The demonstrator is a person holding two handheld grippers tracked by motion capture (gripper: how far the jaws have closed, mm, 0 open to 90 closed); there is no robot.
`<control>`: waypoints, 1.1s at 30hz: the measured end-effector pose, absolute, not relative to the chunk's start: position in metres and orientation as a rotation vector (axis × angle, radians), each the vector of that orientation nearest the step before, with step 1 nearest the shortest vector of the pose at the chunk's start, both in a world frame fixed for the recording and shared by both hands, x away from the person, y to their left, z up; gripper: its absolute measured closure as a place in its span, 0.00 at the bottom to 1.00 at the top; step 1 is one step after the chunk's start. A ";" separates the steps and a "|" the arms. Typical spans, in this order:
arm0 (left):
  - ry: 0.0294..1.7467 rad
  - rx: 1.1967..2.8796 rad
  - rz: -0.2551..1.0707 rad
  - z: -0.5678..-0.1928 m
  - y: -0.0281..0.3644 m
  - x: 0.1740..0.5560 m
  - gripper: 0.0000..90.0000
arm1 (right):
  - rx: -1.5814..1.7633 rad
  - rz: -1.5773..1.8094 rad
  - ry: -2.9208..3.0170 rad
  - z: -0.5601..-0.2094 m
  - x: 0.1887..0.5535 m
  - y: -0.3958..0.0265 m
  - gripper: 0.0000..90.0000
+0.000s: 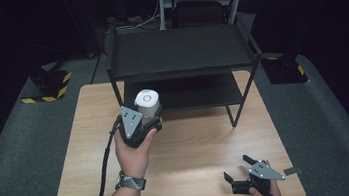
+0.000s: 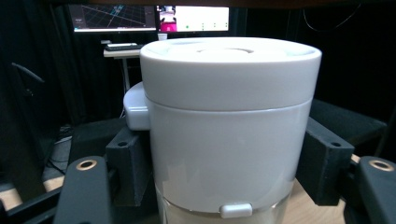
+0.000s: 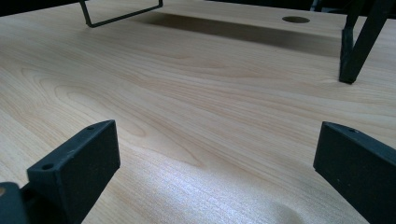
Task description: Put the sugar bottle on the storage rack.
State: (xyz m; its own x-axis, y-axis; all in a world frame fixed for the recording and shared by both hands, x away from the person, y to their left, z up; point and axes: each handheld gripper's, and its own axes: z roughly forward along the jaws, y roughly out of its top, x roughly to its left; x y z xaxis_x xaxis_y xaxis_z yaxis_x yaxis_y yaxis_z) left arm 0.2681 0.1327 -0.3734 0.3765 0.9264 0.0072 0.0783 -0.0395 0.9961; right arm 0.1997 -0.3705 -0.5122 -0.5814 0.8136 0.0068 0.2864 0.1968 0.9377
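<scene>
A white round canister [image 1: 147,103] with a lid stands upright between the jaws of my left gripper [image 1: 147,115], just in front of the black shelf unit [image 1: 180,57]. In the left gripper view the canister [image 2: 229,126] is very close, and both black pads [image 2: 322,161] press against its sides. A small white tab sticks out at its left. My right gripper [image 1: 237,169] rests low at the table's front right corner, its jaws wide apart. Between its pads [image 3: 77,163] lies bare wood.
The wooden table [image 1: 197,176] carries the two-tier black shelf unit at its back half; a shelf leg [image 3: 357,42] stands ahead of the right gripper. Grey carpet surrounds the table. Yellow-black striped bases [image 1: 50,85] sit on the floor at both sides.
</scene>
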 end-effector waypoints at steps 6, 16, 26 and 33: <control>0.960 1.441 0.911 -0.367 0.123 0.284 0.34 | 1.020 1.386 1.975 -0.513 0.200 -0.371 0.00; 0.968 1.444 0.938 -0.366 0.110 0.313 0.34 | 1.018 1.398 1.974 -0.514 0.200 -0.373 0.00; 0.990 1.433 0.964 -0.371 0.096 0.338 0.34 | 1.017 1.408 1.973 -0.514 0.200 -0.374 0.00; 1.020 1.414 0.966 -0.377 0.092 0.347 0.34 | 1.015 1.416 1.972 -0.515 0.200 -0.375 0.00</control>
